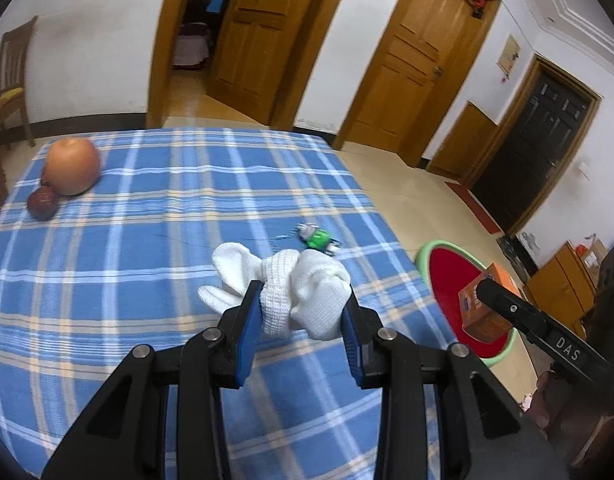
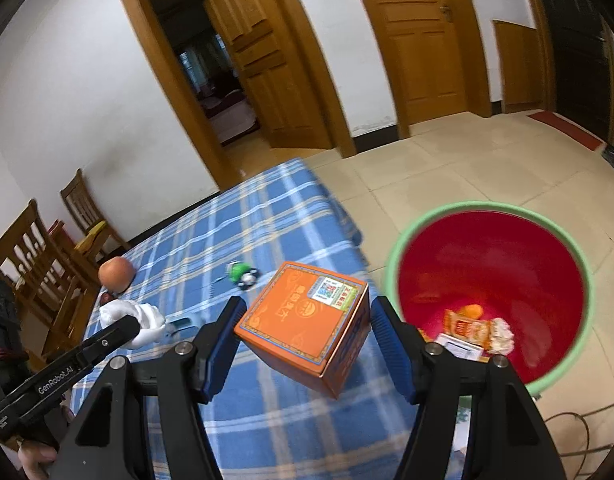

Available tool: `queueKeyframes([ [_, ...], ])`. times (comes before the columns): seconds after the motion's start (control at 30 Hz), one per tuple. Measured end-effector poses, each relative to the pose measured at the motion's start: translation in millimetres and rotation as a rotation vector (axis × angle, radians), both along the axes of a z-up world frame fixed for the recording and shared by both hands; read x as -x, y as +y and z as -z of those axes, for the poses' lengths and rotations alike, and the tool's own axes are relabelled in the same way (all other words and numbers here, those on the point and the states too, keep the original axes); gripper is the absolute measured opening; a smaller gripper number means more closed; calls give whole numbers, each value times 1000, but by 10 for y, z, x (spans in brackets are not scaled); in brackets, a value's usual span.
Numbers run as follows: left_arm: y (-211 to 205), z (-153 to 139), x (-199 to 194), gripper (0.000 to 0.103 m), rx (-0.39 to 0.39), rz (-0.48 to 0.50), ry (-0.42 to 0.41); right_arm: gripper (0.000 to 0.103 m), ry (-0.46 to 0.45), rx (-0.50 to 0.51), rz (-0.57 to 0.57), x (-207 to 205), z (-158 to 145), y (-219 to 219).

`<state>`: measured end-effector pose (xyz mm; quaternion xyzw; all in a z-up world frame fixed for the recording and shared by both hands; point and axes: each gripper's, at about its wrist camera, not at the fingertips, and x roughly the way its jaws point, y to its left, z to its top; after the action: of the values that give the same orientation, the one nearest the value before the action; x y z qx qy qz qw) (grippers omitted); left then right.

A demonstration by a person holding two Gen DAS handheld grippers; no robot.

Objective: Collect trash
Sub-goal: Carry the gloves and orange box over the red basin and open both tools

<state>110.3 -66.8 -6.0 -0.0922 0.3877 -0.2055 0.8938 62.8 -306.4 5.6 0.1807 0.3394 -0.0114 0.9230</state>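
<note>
Two handheld tongs tilt forward and downward over a worktop [image 1: 155, 208] covered in blue plaid cloth. The left tongs [image 1: 303, 312] are closed to a narrow gap, their blue pads pinching a crumpled white cloth [image 1: 299, 284] that is held above the worktop. The right tongs [image 2: 303, 320] stand wider, clamped on two sides of an orange cardboard box [image 2: 307, 320], which is tilted with one corner pointing down and sits over the worktop's right edge. Just beyond that edge, on the tiled floor, stands a red bin with a green rim [image 2: 391, 264]; snack wrappers [image 2: 473, 332] lie inside it. On the worktop remain a small green toy [image 1: 318, 238] near the middle and, at the far left corner, a large orange fruit [image 1: 73, 166] touching a small dark red fruit [image 1: 43, 202]. A person's fingers [image 2: 35, 458] show at the lower left of the right wrist view.
</note>
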Motion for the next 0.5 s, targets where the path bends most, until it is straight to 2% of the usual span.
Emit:
queueKeyframes([
  [0.5, -796, -6, -1, 37, -27, 156, 10, 67, -1, -22, 157, 348, 57, -685],
])
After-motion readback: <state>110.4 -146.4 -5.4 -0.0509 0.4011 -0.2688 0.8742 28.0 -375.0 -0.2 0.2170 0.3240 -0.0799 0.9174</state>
